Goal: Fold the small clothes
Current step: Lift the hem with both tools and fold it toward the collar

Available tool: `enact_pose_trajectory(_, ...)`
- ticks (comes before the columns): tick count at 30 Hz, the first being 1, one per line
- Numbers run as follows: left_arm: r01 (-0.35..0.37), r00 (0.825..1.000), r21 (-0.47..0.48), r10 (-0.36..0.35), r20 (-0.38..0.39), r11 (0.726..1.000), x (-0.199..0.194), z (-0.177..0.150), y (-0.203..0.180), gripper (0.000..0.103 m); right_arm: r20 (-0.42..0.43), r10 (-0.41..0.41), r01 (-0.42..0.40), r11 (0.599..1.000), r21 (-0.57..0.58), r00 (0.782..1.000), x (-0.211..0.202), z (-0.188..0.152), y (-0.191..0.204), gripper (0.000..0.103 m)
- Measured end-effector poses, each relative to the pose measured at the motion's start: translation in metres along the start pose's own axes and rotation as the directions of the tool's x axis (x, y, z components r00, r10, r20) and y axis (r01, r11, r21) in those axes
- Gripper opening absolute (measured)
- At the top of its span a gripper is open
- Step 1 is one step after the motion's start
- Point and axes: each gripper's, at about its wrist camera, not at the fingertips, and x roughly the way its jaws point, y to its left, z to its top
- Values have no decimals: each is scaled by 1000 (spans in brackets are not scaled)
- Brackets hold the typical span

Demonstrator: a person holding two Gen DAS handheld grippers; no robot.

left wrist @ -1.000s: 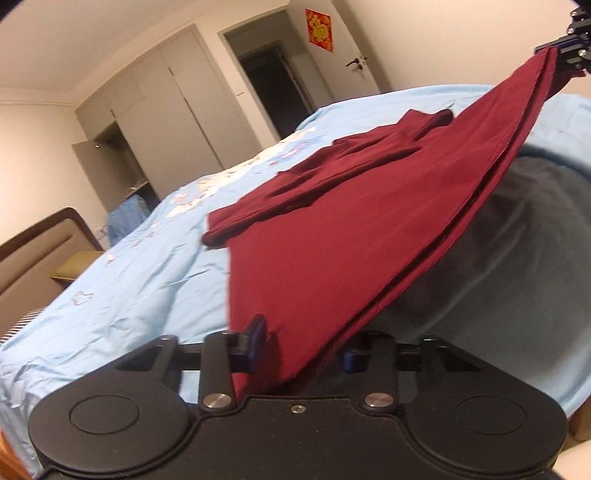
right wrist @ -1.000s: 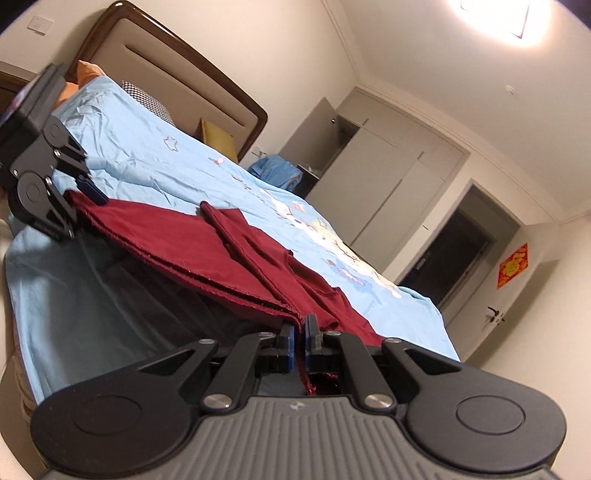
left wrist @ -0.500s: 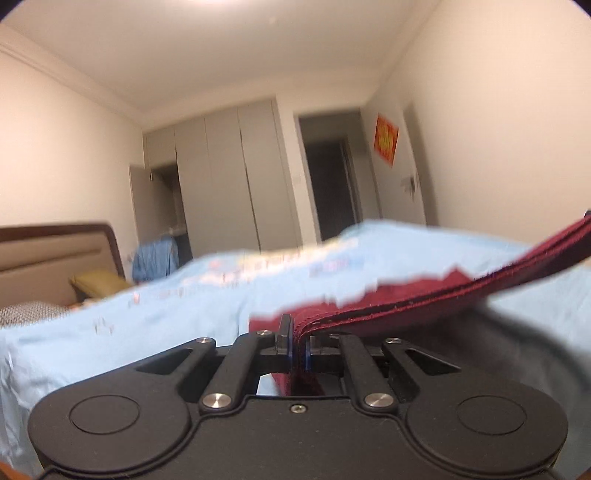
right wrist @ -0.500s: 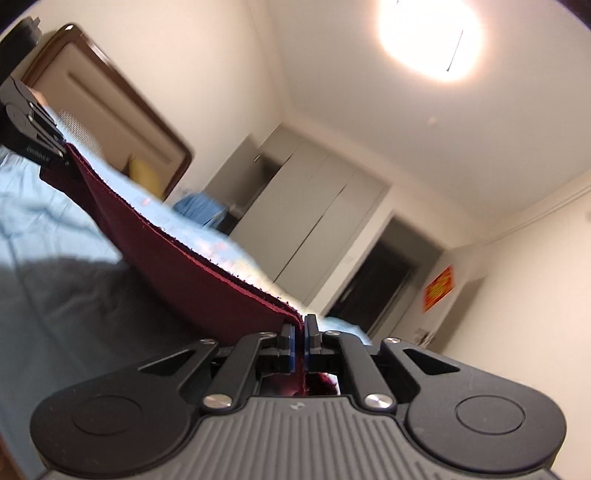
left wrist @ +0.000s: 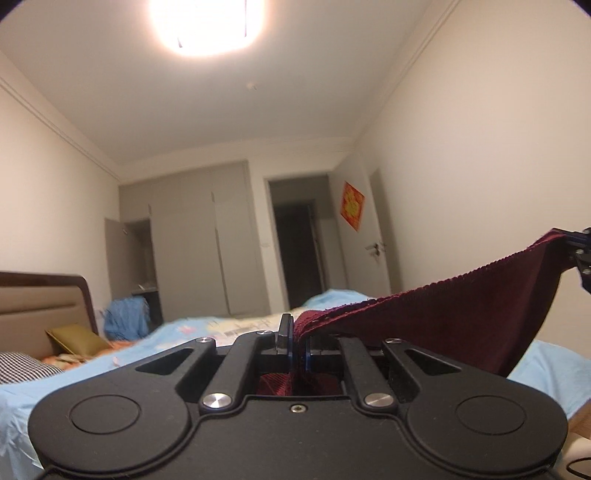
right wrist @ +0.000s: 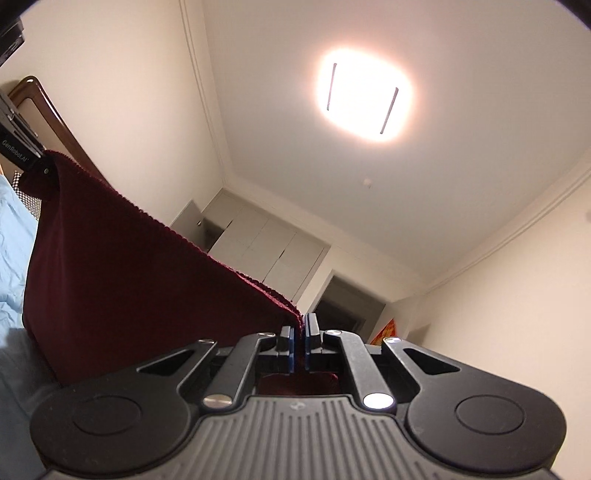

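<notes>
Dark-red knit garment (left wrist: 461,317), just lifted off the pale-blue bedsheet (left wrist: 554,369), hangs stretched between 2 clamped grippers, left gripper (left wrist: 297,345) and right gripper (right wrist: 297,345), ready for folding over.

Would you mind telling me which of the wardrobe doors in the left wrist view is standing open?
The leftmost wardrobe door, nearest the headboard, is swung outward; the other panels sit flush and closed, left of the dark doorway.

You're in a home bedroom: a bed (left wrist: 192,339) with padded headboard (left wrist: 40,306), built-in wardrobe (left wrist: 195,243), ceiling lamp (left wrist: 201,26).
</notes>
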Motion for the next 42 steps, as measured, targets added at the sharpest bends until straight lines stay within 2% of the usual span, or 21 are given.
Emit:
enact_pose_trajectory(3,-3,997,6,3,-83,1000,20,-5,3,5,-48,36,-36,999,-16,998,18,-11,5,6)
enact_pose_trajectory(6,9,981,-37,-16,-194,999,51,-12,20,6,-94,87,-90,996,-21,992,44,-22,10,6)
enact_pose_trajectory(9,-10,947,-82,-17,-320,997,95,-22,38,6,-129,119,-128,990,-63,985,80,-36,20,9)
enact_pose_trajectory(13,6,897,-167,-79,-434,986,157,-39,70,6,-205,142,-163,983,-89,968,137,-59,39,10)
enact_pose_trajectory(15,2,877,-178,-87,-473,984,187,-48,83,6,-254,152,-173,983,-60,955,162,-72,48,10)
enact_pose_trajectory(20,-14,823,-131,-63,-565,991,257,-74,93,7,-358,183,-196,981,-1,916,209,-99,68,10)
enact_pose_trajectory(26,-50,769,-165,-67,-635,985,305,-118,95,7,-444,225,-232,972,40,867,242,-131,86,10)
enact_pose_trajectory(30,-70,750,-183,-70,-658,981,324,-137,97,7,-474,241,-245,968,53,847,260,-154,93,10)
enact_pose_trajectory(35,-74,744,-183,-68,-664,980,338,-147,90,7,-506,260,-245,965,99,822,274,-178,97,10)
enact_pose_trajectory(42,-91,729,-177,-56,-682,980,351,-155,85,7,-510,277,-245,961,131,815,291,-191,89,10)
